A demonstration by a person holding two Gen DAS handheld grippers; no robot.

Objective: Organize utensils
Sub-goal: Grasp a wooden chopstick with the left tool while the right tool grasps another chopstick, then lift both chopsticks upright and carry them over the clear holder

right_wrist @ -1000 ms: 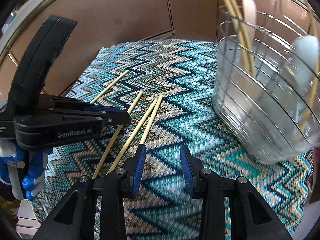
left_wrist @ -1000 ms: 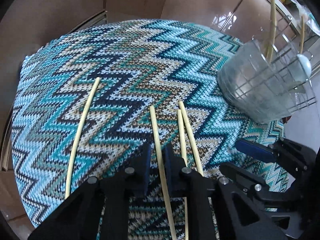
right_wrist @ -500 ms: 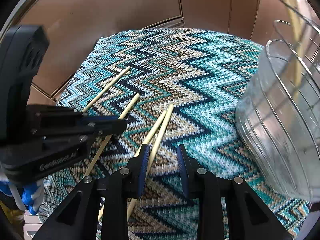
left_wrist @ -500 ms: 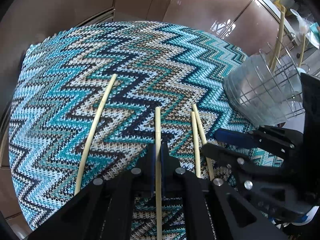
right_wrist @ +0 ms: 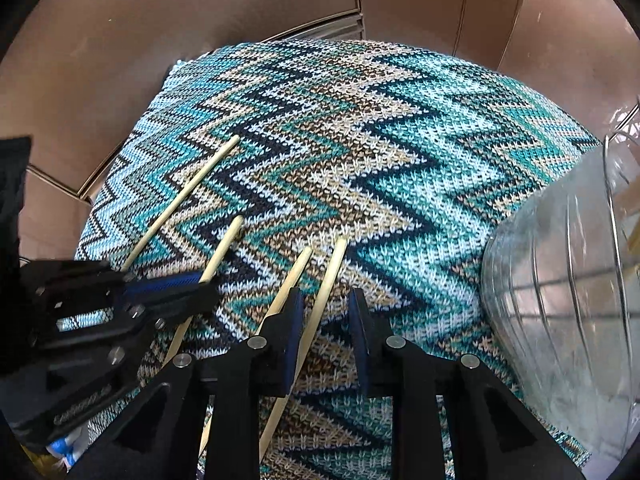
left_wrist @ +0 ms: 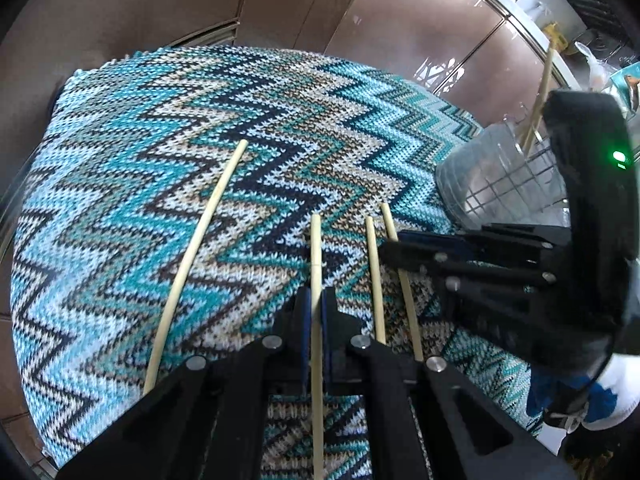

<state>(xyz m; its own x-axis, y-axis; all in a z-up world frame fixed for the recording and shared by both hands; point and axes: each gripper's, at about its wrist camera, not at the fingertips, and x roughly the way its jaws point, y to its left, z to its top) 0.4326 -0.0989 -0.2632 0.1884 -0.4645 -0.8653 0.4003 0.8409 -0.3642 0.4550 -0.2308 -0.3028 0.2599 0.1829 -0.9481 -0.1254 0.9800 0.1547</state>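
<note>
Several pale wooden chopsticks lie on a zigzag knitted mat (left_wrist: 120, 208). My left gripper (left_wrist: 316, 312) is shut on one chopstick (left_wrist: 316, 256), which runs straight out between its blue pads. Another chopstick (left_wrist: 196, 240) lies to its left, and a pair (left_wrist: 374, 276) lies to its right. My right gripper (right_wrist: 324, 320) is open, low over the mat, with one chopstick of the pair (right_wrist: 322, 292) between its fingers and the other (right_wrist: 292, 276) just outside its left finger. The left gripper (right_wrist: 168, 292) shows at left in the right wrist view.
A wire utensil basket with a clear liner (left_wrist: 500, 180) stands on the mat at the right and holds upright chopsticks (left_wrist: 540, 96). It fills the right edge of the right wrist view (right_wrist: 560, 300). Brown cabinet panels (right_wrist: 240, 20) lie beyond the mat.
My left gripper closed on the middle chopstick. My right gripper moved left and forward from beside the basket, and its open fingers now straddle one chopstick of the pair.
</note>
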